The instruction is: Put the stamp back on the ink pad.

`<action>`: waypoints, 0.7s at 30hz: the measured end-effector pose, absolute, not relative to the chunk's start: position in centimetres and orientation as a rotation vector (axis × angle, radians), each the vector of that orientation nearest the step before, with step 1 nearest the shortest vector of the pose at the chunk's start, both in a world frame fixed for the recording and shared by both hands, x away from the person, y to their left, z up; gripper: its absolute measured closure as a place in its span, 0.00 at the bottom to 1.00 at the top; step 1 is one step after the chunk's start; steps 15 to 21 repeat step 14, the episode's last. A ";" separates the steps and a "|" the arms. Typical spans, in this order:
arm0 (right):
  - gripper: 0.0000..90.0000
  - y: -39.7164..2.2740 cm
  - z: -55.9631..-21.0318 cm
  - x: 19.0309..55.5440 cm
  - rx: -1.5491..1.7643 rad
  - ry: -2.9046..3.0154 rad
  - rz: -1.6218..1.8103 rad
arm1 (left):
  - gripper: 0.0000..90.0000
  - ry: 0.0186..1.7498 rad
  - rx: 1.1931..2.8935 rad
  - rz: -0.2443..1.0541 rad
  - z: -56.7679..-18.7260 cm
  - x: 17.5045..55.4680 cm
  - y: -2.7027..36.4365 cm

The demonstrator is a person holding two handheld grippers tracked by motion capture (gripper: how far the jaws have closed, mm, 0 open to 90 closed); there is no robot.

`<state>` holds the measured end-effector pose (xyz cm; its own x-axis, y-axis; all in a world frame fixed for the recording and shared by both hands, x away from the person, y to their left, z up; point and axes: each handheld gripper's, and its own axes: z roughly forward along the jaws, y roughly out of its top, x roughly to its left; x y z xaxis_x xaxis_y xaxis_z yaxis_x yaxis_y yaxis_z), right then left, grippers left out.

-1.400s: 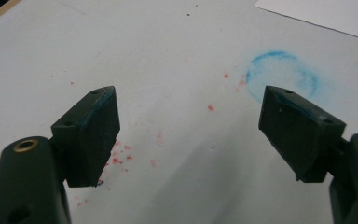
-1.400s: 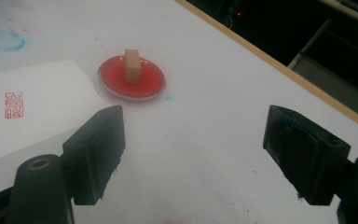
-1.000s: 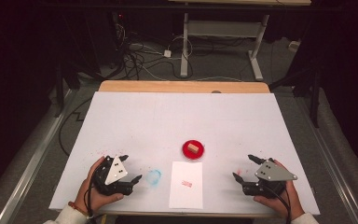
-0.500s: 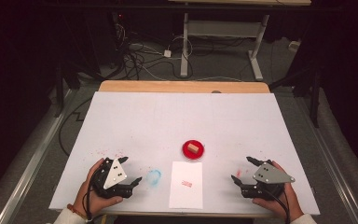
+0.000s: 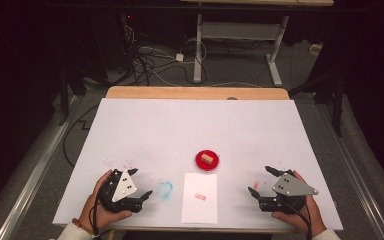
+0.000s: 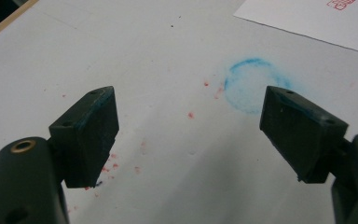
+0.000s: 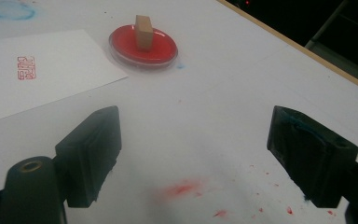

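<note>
A red ink pad lies near the table's front middle, with a small wooden stamp block standing on it. In front of it lies a white sheet bearing a red stamp mark. My left gripper rests at the front left, open and holding nothing, its jaws aimed at a blue ink ring. At the front right my right gripper is open and holds nothing, pointing toward the pad.
The white table top carries red ink specks by the left gripper and red smears under the right one. A wooden edge runs along the far side. Cables and desk legs lie on the floor beyond.
Both hands have shifted only slightly near the front edge; both grippers stay open. The pad, stamp and sheet have not moved.
</note>
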<state>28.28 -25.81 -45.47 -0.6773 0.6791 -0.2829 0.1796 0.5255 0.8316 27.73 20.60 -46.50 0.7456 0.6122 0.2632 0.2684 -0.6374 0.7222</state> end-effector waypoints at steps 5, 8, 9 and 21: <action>0.20 -25.8 -45.3 28.2 0.693 2.153 1.097 | 0.21 0.660 2.259 0.649 -46.5 27.9 20.6; 0.20 -26.0 -45.3 28.2 0.700 2.147 1.097 | 0.21 0.656 2.263 0.644 -46.5 28.1 20.6; 0.20 -26.0 -45.3 28.2 0.704 2.146 1.095 | 0.21 0.660 2.259 0.642 -46.6 28.2 20.5; 0.20 -26.3 -45.4 28.4 0.717 2.146 1.099 | 0.21 0.665 2.253 0.629 -46.6 28.6 20.4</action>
